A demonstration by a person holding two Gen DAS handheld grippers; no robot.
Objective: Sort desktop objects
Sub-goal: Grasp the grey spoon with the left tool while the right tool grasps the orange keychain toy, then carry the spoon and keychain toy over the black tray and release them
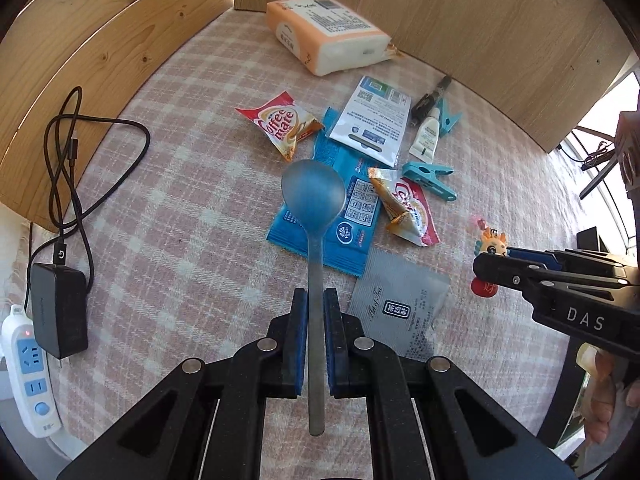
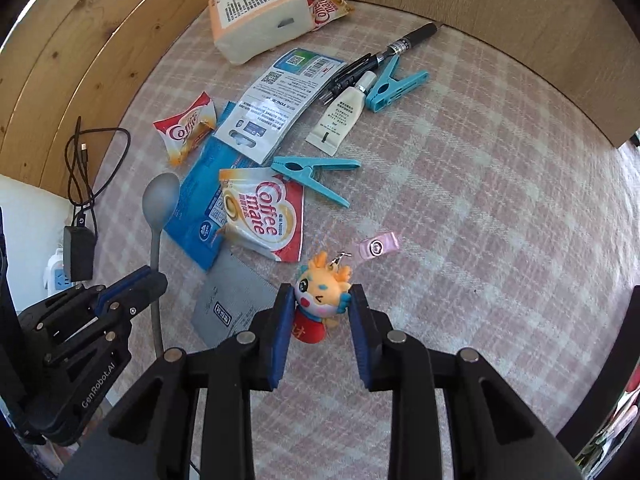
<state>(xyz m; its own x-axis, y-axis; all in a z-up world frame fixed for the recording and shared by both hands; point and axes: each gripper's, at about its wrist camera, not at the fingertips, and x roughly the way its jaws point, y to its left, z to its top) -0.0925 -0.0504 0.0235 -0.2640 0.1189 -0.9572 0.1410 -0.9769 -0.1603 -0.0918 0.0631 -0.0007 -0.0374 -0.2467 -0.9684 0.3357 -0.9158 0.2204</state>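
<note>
My left gripper [image 1: 316, 300] is shut on the handle of a grey metal spoon [image 1: 314, 200] and holds it above the checked cloth, bowl pointing away; the spoon also shows in the right wrist view [image 2: 160, 204]. My right gripper [image 2: 318, 300] is closed around an orange dragon keychain toy [image 2: 322, 292], its pads against the toy's sides. The toy also shows in the left wrist view [image 1: 491, 242]. Coffee mate sachets [image 2: 260, 216], a blue wipes pack [image 1: 340, 216], a grey tea packet [image 1: 400, 308] and blue clothes pegs [image 2: 316, 176] lie scattered.
A tissue pack [image 1: 328, 32] sits at the back by the wooden walls [image 1: 480, 20]. Pens [image 2: 384, 56], a white tube [image 2: 340, 116] and a white pouch [image 1: 372, 120] lie mid-table. A pink item [image 2: 378, 246] lies near the toy. A charger, cable [image 1: 64, 152] and power strip [image 1: 28, 368] are at the left.
</note>
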